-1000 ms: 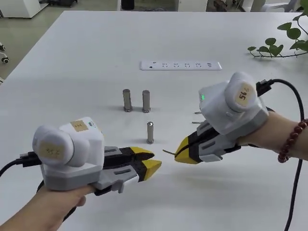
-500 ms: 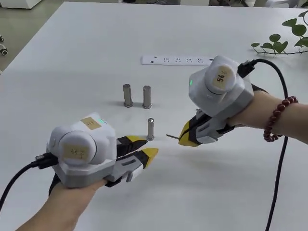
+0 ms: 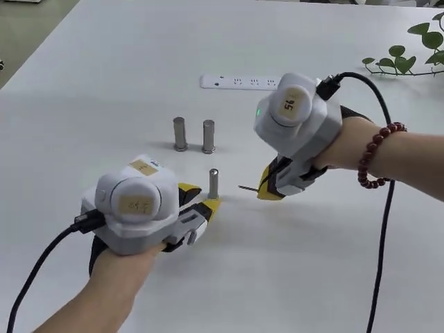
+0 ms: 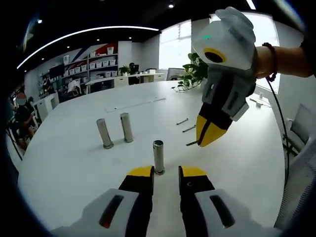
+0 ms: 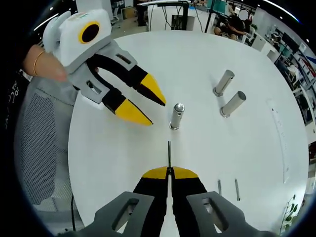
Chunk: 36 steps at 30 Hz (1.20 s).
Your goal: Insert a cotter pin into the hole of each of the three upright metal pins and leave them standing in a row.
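Observation:
Three grey metal pins stand upright on the white table: two side by side at the back [image 3: 180, 133] [image 3: 209, 136] and one nearer [image 3: 214, 183]. My left gripper [image 3: 202, 196] is open, its yellow tips just left of the near pin [image 4: 158, 156], which stands slightly ahead of the gap between the jaws. My right gripper [image 3: 266, 191] is shut on a thin cotter pin [image 5: 169, 154]. The cotter pin [image 3: 246, 187] points at the near pin [image 5: 176, 116] from the right, a short way off.
Two spare cotter pins [image 4: 182, 121] [image 4: 189, 129] lie on the table behind the right gripper. A white power strip [image 3: 239, 82] lies farther back. Plant leaves [image 3: 409, 48] reach in at the far right. Cables trail from both grippers.
Both grippers have closed in on the near pin, the left from the left and the right with its cotter pin from the right. The head camera has also shifted.

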### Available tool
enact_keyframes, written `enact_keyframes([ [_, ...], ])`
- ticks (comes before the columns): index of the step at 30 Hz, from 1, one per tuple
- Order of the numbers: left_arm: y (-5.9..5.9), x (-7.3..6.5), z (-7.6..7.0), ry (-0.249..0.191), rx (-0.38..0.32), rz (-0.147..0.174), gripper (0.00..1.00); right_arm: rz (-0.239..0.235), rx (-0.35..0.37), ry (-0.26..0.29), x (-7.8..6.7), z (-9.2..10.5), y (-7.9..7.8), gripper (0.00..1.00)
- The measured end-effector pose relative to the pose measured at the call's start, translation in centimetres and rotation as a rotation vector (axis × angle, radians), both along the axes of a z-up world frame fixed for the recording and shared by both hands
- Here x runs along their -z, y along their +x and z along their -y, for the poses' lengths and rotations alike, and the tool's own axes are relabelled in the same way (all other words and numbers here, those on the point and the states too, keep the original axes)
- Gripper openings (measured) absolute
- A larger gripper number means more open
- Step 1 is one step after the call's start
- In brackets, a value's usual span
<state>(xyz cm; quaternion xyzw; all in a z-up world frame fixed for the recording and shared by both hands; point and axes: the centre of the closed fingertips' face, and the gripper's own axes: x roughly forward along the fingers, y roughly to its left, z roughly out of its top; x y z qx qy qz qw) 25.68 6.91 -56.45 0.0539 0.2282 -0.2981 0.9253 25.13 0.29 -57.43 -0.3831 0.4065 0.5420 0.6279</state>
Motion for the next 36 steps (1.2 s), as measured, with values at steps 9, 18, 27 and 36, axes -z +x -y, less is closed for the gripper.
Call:
enact_keyframes([
  [9,1.5,1.2,0.5,0.022,-0.011,-0.015,0.18,-0.029,0.002,-0.02,0.8,-0.1,1.0,0.0],
  [18,2.5,1.9,0.5,0.02,-0.032,-0.022,0.16,-0.026,-0.008,-0.03,0.6,-0.8,1.6,0.0],
  [27,2.8,2.6,0.9,0.029,-0.018,-0.022,0.14,-0.022,-0.029,-0.034,0.7,-1.2,2.0,0.0],
  [36,3.0,2.9,1.0,0.026,-0.032,-0.031,0.11,-0.01,-0.053,-0.02,0.5,-2.1,2.1,0.0],
])
